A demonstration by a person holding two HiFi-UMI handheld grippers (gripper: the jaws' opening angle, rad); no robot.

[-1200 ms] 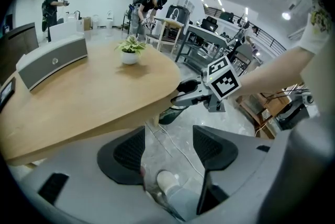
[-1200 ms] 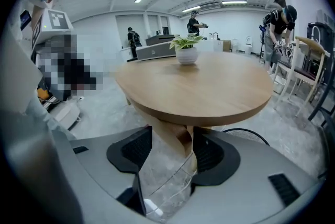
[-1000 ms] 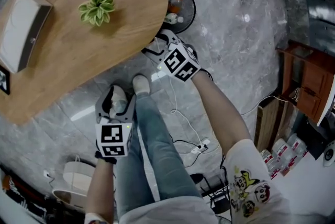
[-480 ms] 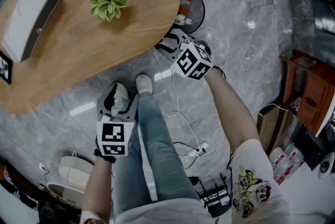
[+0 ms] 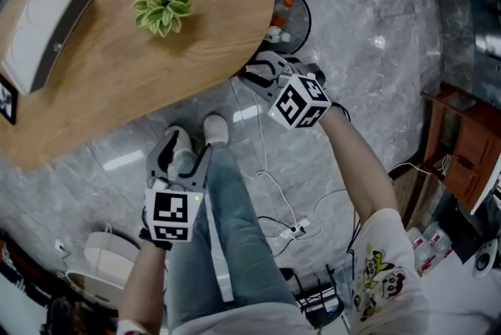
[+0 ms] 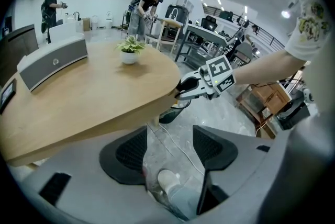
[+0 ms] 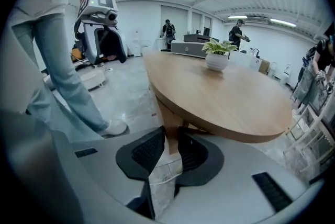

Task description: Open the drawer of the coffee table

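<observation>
Finish closing right claw (image 5: 260,73) squarely round the wooden upright (image 7: 168,121) under the table's (image 5: 117,67) near-right edge. No sight of the drawer, presumably tucked there. Then pull straight outward. Keep left claw (image 6: 170,147) spread, empty, aside.

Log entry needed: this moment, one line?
left tongs open, empty | right tongs closing, wooden piece under table between them

Smooth matt wood makes the coffee table (image 5: 117,67), glossy veined stone the floor (image 5: 352,36).
</observation>
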